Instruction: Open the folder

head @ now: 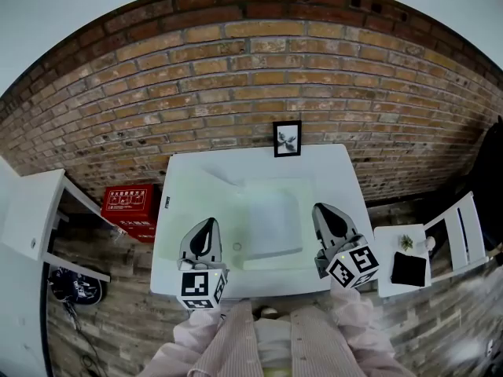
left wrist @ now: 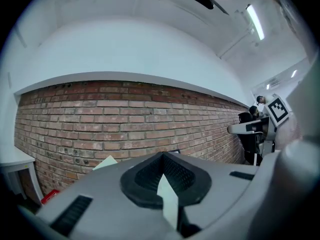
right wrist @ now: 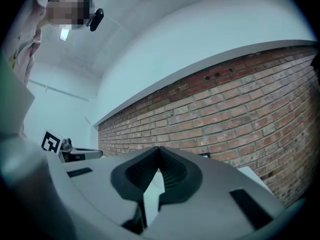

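A pale, translucent folder [head: 271,222] lies flat and closed in the middle of the white table [head: 189,179]. My left gripper [head: 209,225] hovers above the table's near left part, to the left of the folder, jaws shut and empty. My right gripper [head: 322,210] hovers just off the folder's right edge, also shut with nothing in it. In the left gripper view the left gripper [left wrist: 161,156] points level at the brick wall. The right gripper [right wrist: 159,150] does the same in its own view. Neither gripper view shows the folder.
A small framed picture [head: 287,138] stands at the table's far edge against the brick wall. A red box [head: 130,205] sits on the floor to the left. At the right, a low white side table [head: 391,285] carries a small plant [head: 406,242] and a black object [head: 409,269].
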The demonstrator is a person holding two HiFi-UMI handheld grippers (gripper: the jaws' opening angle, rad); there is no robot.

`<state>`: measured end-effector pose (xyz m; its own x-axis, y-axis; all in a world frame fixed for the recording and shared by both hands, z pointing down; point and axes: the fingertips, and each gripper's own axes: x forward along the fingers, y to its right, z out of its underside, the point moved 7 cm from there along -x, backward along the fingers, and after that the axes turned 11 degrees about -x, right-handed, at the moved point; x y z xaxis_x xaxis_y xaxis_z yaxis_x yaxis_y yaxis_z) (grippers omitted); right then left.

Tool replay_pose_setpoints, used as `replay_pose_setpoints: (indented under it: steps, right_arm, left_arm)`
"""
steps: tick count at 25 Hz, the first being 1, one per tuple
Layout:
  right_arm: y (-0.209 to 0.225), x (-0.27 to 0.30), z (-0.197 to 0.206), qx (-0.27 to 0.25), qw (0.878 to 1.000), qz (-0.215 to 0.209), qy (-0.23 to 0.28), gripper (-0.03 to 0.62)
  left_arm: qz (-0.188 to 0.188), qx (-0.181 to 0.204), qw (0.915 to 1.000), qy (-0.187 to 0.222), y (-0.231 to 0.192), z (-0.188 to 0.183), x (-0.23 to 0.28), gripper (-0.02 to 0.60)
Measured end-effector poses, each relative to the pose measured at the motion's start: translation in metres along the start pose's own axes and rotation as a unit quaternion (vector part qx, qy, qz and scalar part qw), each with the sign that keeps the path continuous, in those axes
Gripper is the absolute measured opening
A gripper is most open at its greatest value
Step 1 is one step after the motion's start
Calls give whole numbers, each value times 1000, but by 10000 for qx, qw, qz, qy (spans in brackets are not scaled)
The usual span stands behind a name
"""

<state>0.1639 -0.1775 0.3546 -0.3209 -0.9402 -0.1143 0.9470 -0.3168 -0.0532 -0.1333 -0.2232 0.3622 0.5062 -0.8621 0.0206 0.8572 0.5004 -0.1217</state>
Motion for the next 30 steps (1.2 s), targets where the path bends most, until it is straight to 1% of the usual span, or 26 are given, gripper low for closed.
replay_pose_setpoints:
  steps: [3,6,24,30]
  right_arm:
    - [0,0,-4,-4,10000,49,63,5]
    - [1,1,-7,-14,9999,74,89,5]
    - [7,0,5,-94,9996,275,-63,3]
    - [8,-6,9,-115,9990,411,-133,4]
  left_arm:
    - [44,-69,9999,151,0,-6,1,-6]
    - [76,-72,9998,197,1,-8,3,-6]
    - [48,-77,9999,78,-1,-2,8,-6]
    - [34,-82,9999,47,-2,0,7,-6]
